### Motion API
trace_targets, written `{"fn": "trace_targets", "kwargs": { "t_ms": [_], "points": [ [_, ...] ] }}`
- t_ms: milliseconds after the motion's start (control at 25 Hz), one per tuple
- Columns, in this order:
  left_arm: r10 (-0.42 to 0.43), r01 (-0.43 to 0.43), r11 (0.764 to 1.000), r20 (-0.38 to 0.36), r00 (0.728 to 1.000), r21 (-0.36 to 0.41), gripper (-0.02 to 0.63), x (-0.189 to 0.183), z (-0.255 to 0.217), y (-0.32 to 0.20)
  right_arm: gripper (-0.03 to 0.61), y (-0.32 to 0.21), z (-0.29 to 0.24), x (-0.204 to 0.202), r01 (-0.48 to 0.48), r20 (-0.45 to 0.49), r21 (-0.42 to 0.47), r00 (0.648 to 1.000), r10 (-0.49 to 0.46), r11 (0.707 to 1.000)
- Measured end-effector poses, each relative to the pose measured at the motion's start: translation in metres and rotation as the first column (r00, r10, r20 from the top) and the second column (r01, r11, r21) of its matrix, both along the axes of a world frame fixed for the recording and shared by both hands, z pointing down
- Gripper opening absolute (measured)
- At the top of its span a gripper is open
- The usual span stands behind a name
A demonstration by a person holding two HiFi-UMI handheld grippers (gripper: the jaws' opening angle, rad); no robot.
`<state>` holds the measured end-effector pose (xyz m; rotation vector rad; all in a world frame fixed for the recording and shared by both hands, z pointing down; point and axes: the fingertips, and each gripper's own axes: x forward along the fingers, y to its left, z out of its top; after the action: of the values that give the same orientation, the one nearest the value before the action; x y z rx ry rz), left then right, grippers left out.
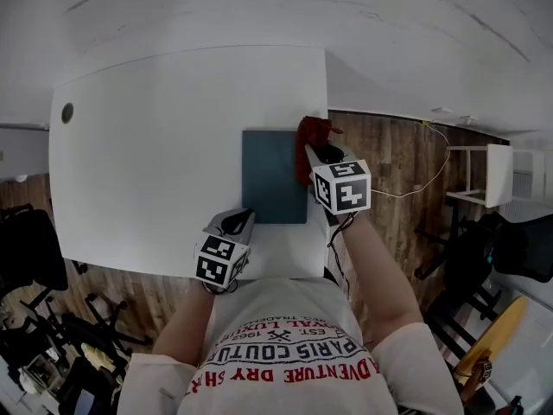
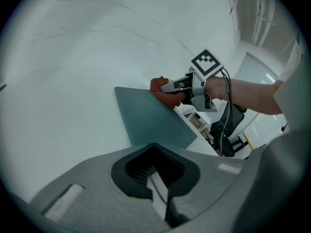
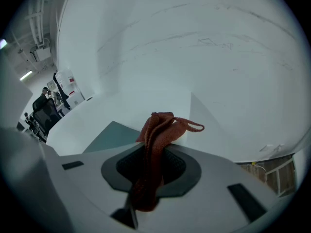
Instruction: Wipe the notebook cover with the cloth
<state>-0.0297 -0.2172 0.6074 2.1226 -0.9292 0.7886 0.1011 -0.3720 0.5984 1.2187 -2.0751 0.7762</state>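
Observation:
A dark teal notebook (image 1: 272,175) lies flat on the white table (image 1: 155,162), near its right edge. My right gripper (image 1: 309,152) hovers at the notebook's far right corner, shut on a red cloth (image 1: 313,135) that bunches out past the jaws. In the right gripper view the cloth (image 3: 156,140) hangs between the shut jaws, with the notebook (image 3: 111,136) below and to the left. My left gripper (image 1: 238,223) sits near the table's front edge, just left of the notebook's near corner. Its jaws are shut with nothing in them. The left gripper view shows the notebook (image 2: 153,118), cloth (image 2: 162,88) and right gripper (image 2: 176,88).
A dark round grommet (image 1: 66,112) sits at the table's far left. Right of the table are wooden floor, a thin cable (image 1: 423,175) and a white stand (image 1: 484,175). Black chairs (image 1: 30,253) stand at the left and right.

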Motion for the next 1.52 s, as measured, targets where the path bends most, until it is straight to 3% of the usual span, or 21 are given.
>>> {"fn": "trace_targets", "kwargs": {
  "t_ms": [200, 360, 520, 720, 880, 1040, 1240, 1520],
  "points": [
    [0.004, -0.004, 1.0, -0.001, 1.0, 0.013, 0.009, 0.0, 0.001, 0.0, 0.077, 0.006, 0.002, 0.024, -0.048, -0.061, -0.019, 0.997, 0.046, 0.999],
    [0.032, -0.032, 0.999, -0.004, 0.999, 0.02, 0.009, 0.001, 0.0, 0.004, 0.075, 0.013, -0.021, 0.025, -0.085, -0.017, 0.014, 0.996, 0.085, 0.996],
    [0.057, -0.057, 0.998, -0.003, 0.998, 0.03, 0.009, 0.001, 0.0, 0.004, 0.075, 0.017, -0.046, -0.012, -0.022, 0.035, 0.035, 0.999, 0.021, 0.999],
    [0.031, -0.029, 0.999, -0.051, 0.998, 0.034, 0.009, 0.001, -0.002, 0.003, 0.075, 0.042, -0.05, -0.08, 0.061, 0.127, -0.005, 0.99, -0.06, 0.998],
    [0.021, -0.02, 1.0, -0.108, 0.994, 0.011, 0.009, 0.0, -0.002, 0.002, 0.075, 0.064, -0.042, -0.127, 0.143, 0.144, -0.022, 0.98, -0.139, 0.989],
    [0.021, -0.021, 1.0, -0.121, 0.992, 0.0, 0.009, 0.001, -0.003, 0.002, 0.075, 0.073, -0.026, -0.149, 0.158, 0.136, -0.05, 0.979, -0.15, 0.986],
    [0.012, -0.012, 1.0, -0.131, 0.991, -0.005, 0.009, -0.002, -0.003, 0.0, 0.075, 0.07, -0.01, -0.156, 0.129, 0.122, -0.071, 0.985, -0.12, 0.989],
    [0.029, -0.028, 1.0, -0.132, 0.991, 0.003, 0.009, -0.005, -0.003, 0.003, 0.075, 0.066, -0.004, -0.132, 0.076, 0.1, -0.069, 0.993, -0.069, 0.995]
  ]
}}
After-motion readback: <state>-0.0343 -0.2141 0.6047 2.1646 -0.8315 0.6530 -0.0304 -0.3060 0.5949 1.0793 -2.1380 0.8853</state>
